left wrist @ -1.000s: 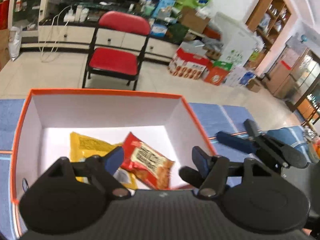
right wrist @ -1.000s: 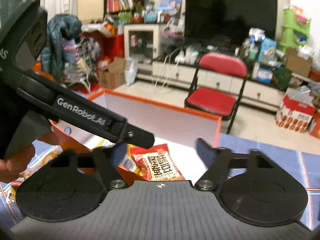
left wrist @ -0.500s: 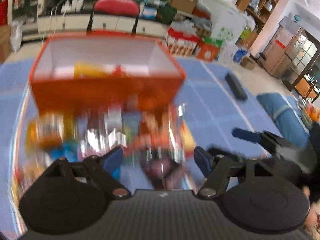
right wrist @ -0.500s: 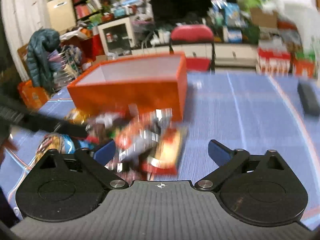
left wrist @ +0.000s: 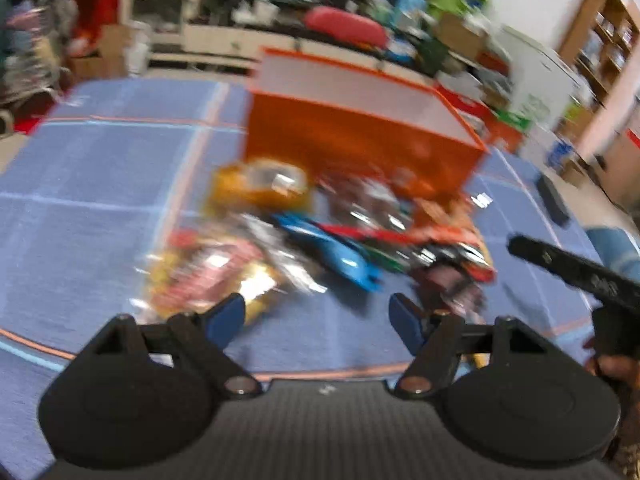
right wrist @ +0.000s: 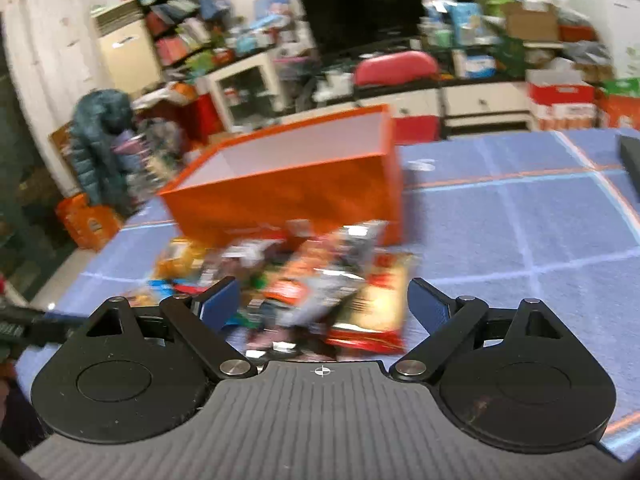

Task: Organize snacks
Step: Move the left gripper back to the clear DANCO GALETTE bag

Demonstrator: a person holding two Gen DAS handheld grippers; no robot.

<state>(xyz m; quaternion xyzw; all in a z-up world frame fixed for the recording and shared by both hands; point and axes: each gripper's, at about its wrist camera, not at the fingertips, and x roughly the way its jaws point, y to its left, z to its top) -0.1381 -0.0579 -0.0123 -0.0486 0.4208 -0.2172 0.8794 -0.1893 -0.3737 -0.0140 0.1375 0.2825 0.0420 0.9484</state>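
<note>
Both the left hand-held gripper [left wrist: 316, 318] and right hand-held gripper [right wrist: 324, 304] are spread, empty. Just ahead, the snack packets [right wrist: 320, 280] look light, crinkly and slippery; pinch a flat sealed edge.

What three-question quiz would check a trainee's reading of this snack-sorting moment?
1. True or false: the left claw grips a packet.
2. Where does the snack pile lie relative to the orange box? A inside it; B on the blue cloth before it; C on the red chair.
3. Fill in: the right claw is ____.

Key: 1 false, its jaws stand apart and empty. 2 B. 3 open.
</note>
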